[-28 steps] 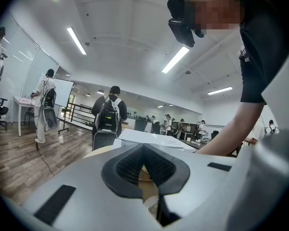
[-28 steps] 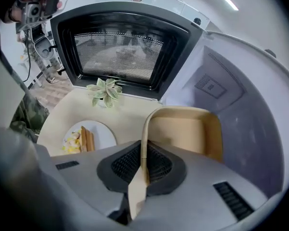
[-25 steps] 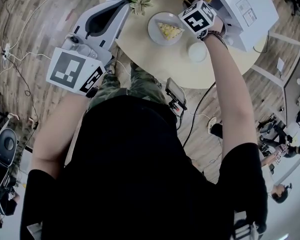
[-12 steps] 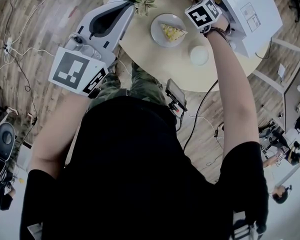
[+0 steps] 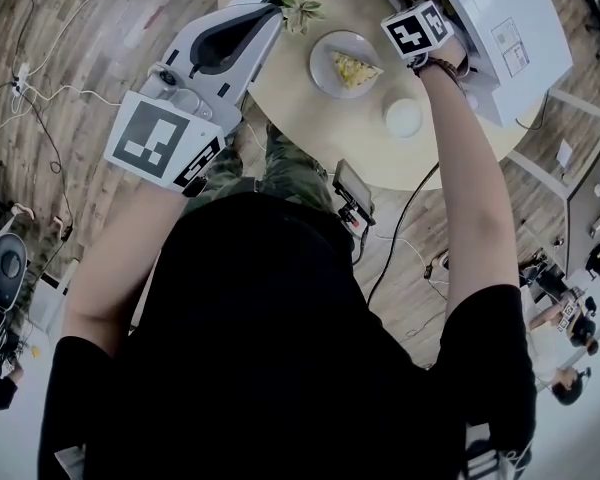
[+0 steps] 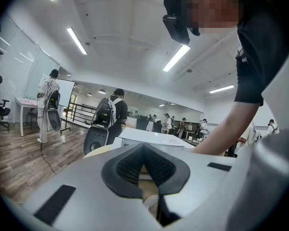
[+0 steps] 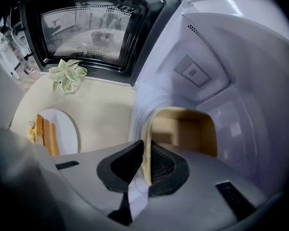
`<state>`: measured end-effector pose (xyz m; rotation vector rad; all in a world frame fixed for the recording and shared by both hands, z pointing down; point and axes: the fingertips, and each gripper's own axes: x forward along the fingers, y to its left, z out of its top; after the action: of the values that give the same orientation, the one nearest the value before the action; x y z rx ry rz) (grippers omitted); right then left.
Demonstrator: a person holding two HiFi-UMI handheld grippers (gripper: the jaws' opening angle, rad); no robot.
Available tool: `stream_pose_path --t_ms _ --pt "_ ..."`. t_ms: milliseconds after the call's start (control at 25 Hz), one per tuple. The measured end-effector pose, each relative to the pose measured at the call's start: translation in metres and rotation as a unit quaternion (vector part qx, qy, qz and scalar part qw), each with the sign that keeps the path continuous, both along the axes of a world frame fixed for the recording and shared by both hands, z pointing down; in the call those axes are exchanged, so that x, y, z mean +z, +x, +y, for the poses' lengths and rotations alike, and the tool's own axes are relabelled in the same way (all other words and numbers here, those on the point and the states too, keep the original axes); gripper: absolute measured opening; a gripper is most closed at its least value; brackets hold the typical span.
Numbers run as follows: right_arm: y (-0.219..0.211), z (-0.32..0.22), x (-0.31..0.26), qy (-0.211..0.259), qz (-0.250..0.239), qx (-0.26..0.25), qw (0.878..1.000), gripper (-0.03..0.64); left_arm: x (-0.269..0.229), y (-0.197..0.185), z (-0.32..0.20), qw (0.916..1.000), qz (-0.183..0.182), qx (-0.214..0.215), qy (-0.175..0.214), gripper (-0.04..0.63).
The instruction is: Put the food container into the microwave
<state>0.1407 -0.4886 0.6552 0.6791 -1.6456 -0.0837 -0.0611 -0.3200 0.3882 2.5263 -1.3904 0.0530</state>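
My right gripper is shut on the near rim of a tan food container. The container sits inside the white cavity of the microwave, just past the opening. In the head view the right gripper's marker cube is at the mouth of the microwave, and its jaws are hidden inside. The microwave door stands open to the left. My left gripper is held off the table's left edge, its pads meeting at the tips with nothing between them.
On the round beige table are a white plate with a slice of food, a small white cup and a little potted plant. A black device with a cable hangs at the table's near edge. People stand in the room behind.
My right gripper has moved forward with the container, from in front of the microwave's opening into the cavity. The left gripper has stayed about where it was.
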Motion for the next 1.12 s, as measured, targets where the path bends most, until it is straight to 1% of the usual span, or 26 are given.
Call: stream_pose_path --t_ms 280,400,640,920,1040,1120 --pt "0.002 -0.006 -0.002 0.027 0.006 0.003 1.000 0.043 0.001 -0.002 0.003 1.0000 -0.004 -0.002 -0.002 0.018" --pt "0.002 -0.008 -0.007 0.047 0.006 0.003 0.999 0.071 0.000 -0.003 0.006 1.0000 -0.006 -0.001 -0.002 0.018" --pt "-0.006 -0.002 -0.029 0.091 -0.002 -0.014 0.996 0.078 -0.004 -0.003 0.010 1.0000 -0.008 0.004 0.000 0.019" --pt "-0.012 0.038 -0.065 0.125 -0.023 -0.022 0.992 0.077 -0.017 0.006 0.013 0.9996 -0.005 0.023 0.016 0.018" --pt "-0.015 0.068 -0.083 0.122 -0.044 -0.021 0.991 0.067 -0.026 0.010 0.014 0.9991 0.000 0.033 0.026 0.018" --pt "-0.018 0.090 -0.095 0.120 -0.061 -0.021 0.991 0.044 -0.033 0.014 0.016 0.9986 0.004 0.040 0.035 0.018"
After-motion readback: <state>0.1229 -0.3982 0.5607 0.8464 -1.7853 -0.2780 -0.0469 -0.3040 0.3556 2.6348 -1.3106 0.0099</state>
